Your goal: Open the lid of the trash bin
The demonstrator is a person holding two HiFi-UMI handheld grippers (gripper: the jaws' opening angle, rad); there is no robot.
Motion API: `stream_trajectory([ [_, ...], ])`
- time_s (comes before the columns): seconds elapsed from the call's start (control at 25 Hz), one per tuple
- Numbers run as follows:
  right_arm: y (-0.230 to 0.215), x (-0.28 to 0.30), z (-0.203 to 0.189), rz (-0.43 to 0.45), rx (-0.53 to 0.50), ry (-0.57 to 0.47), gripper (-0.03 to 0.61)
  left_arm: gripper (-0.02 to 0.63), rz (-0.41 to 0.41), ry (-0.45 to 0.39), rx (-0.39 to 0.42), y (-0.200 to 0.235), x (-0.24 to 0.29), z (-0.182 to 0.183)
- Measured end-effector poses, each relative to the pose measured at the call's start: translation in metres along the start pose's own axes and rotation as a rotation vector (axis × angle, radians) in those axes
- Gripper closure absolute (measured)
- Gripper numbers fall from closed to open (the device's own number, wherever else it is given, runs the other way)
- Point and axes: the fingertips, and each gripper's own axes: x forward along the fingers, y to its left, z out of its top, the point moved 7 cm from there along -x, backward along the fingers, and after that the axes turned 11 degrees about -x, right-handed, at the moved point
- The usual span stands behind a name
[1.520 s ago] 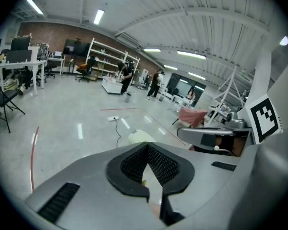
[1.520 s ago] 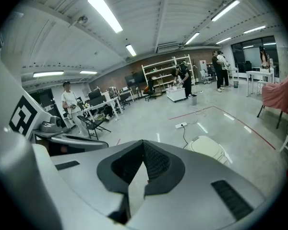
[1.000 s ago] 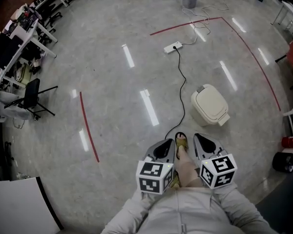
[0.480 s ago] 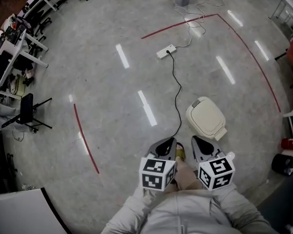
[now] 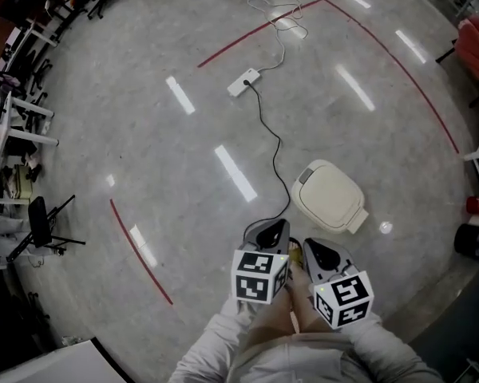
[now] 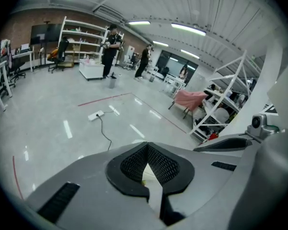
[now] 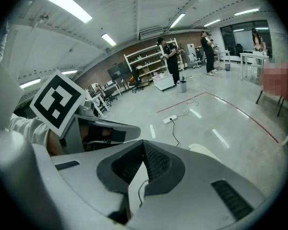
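Observation:
The trash bin [image 5: 329, 196] is a low cream box with a rounded lid that lies shut; it stands on the grey floor just right of centre. My left gripper [image 5: 270, 233] and right gripper [image 5: 313, 251] hang side by side below it, short of its near edge and touching nothing. Both are shut and empty. In the left gripper view the left gripper [image 6: 146, 145] has its ribbed pads meeting at the tip. The right gripper [image 7: 144, 143] looks the same in its own view, where the bin's cream lid [image 7: 205, 152] shows just past the right jaw.
A black cable [image 5: 275, 146] runs from a white power strip [image 5: 244, 80] to near the bin. Red tape lines [image 5: 140, 252] mark the floor. A black round bin [image 5: 473, 241] stands at the right edge, an office chair [image 5: 41, 223] and desks at the left. People [image 6: 109, 44] stand far off.
The view has moved forward over the floor. The bin now lies closer to both grippers, which stay shut and side by side.

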Motion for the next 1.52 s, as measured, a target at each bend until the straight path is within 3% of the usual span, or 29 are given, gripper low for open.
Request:
stream_trajectory([
  [0.44, -0.042, 0.036, -0.032, -0.158, 0.159, 0.010, 0.581, 0.609, -0.041, 0.162, 0.120, 0.038, 0.117, 0.002],
  [0.92, -0.052, 0.097, -0.085, -0.336, 0.359, 0.041, 0.581, 0.609, -0.103, 0.334, 0.229, 0.096, 0.222, -0.014],
  [1.52, -0.040, 0.148, -0.137, -0.448, 0.554, 0.046, 0.581, 0.609, -0.162, 0.431, 0.346, 0.119, 0.334, -0.038],
])
